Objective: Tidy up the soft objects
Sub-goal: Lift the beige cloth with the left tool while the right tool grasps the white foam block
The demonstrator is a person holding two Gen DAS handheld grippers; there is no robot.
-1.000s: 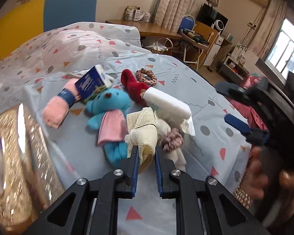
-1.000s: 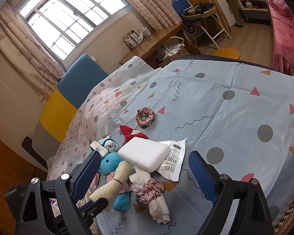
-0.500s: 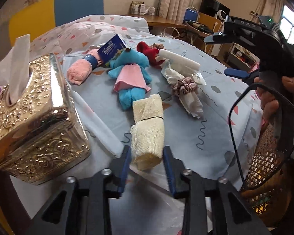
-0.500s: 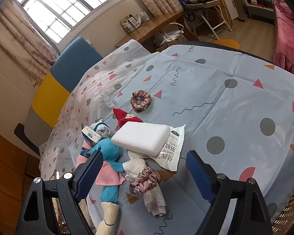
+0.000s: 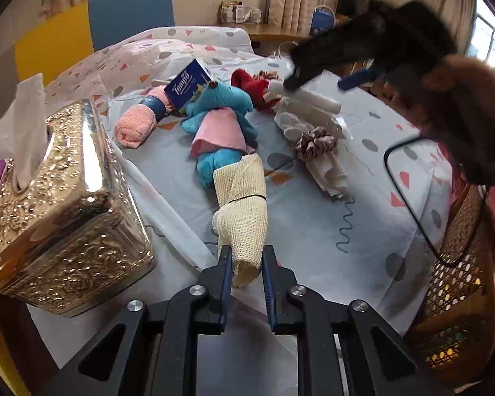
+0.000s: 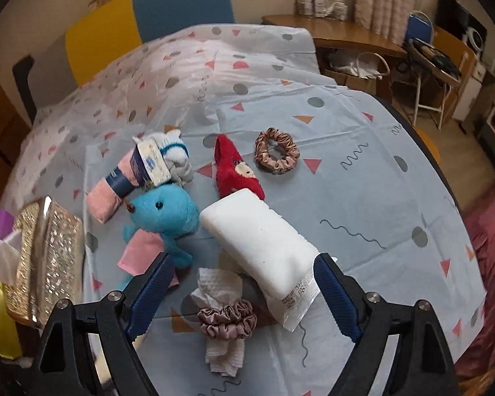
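My left gripper (image 5: pixel 246 264) is shut on the near end of a cream mesh cloth roll (image 5: pixel 242 204), which lies on the patterned tablecloth and points away toward the pile. The pile holds a blue plush (image 6: pixel 166 213) with a pink cloth, a pink towel roll (image 6: pixel 104 198), a red plush (image 6: pixel 234 171), a white sponge block (image 6: pixel 254 231) and a mauve scrunchie (image 6: pixel 226 318) around a white cloth. My right gripper (image 6: pixel 242 259) hangs open, its blue pads wide on either side of the sponge's near end. It shows blurred in the left wrist view.
A gold embossed tissue box (image 5: pixel 62 211) stands left of the cream roll. A Tempo tissue pack (image 5: pixel 189 84) leans on the blue plush. A brown scrunchie (image 6: pixel 275 155) lies apart, farther back. A wicker chair (image 5: pixel 458 297) and a black cable (image 5: pixel 409 198) are at the table's right edge.
The left gripper drew the cream roll back from the pile to beside the gold box, loosened half a second ago, then closed again. The right gripper swung in over the sponge and rolled.
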